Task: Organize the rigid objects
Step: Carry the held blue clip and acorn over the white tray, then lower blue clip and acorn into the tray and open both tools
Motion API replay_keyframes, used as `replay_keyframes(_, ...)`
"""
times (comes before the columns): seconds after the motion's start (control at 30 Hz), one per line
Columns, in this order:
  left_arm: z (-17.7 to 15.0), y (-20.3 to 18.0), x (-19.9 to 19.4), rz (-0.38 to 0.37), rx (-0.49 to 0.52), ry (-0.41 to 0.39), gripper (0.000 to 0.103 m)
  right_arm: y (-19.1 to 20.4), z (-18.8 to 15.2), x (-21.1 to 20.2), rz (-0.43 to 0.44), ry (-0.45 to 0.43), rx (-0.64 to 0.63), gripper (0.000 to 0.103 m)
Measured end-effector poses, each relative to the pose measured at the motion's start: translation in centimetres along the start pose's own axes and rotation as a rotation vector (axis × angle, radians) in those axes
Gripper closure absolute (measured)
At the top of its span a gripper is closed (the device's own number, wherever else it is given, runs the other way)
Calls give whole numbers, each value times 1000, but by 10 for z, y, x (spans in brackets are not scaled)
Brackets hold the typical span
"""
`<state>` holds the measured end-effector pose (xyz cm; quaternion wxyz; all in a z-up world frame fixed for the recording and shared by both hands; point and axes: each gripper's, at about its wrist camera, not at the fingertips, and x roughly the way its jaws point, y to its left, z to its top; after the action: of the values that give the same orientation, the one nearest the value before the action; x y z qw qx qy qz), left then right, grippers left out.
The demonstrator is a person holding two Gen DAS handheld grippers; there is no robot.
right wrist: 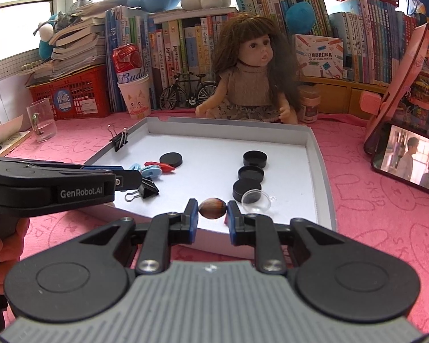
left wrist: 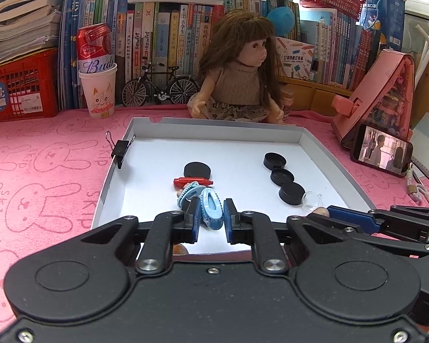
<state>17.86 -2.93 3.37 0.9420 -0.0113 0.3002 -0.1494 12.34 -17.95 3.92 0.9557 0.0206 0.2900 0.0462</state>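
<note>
three black caps [left wrist: 283,176] beside right tool [right wrist: 213,211]

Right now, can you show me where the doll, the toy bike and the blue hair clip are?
doll [right wrist: 253,85]: right wrist view, on her knitted top.
toy bike [left wrist: 160,87]: left wrist view, on the frame.
blue hair clip [left wrist: 211,207]: left wrist view, on its rounded top, between the left tool's fingers.

A pink cloth [left wrist: 43,177] printed with outlined rabbits covered the tabletop, under a tray [left wrist: 214,130] with grey walls and a white floor. At frame centre lay three black caps [left wrist: 282,176], a black disc [left wrist: 197,170], a red piece [left wrist: 193,182] and pale blue hair clips [left wrist: 211,207]. The right tongs [right wrist: 213,210], black with blue pads, flanked a brown striped bead [right wrist: 212,208].
</note>
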Motion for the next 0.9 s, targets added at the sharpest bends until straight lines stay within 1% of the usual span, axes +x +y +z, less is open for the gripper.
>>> replay_keyframes(0.53, 3, 3, 11, 6, -9, -14, 87, -10, 6, 15, -12, 14, 28, 77)
replay_keyframes(0.9, 22, 9, 28, 14, -18, -37, 87, -19, 17, 27, -7, 2, 52, 77)
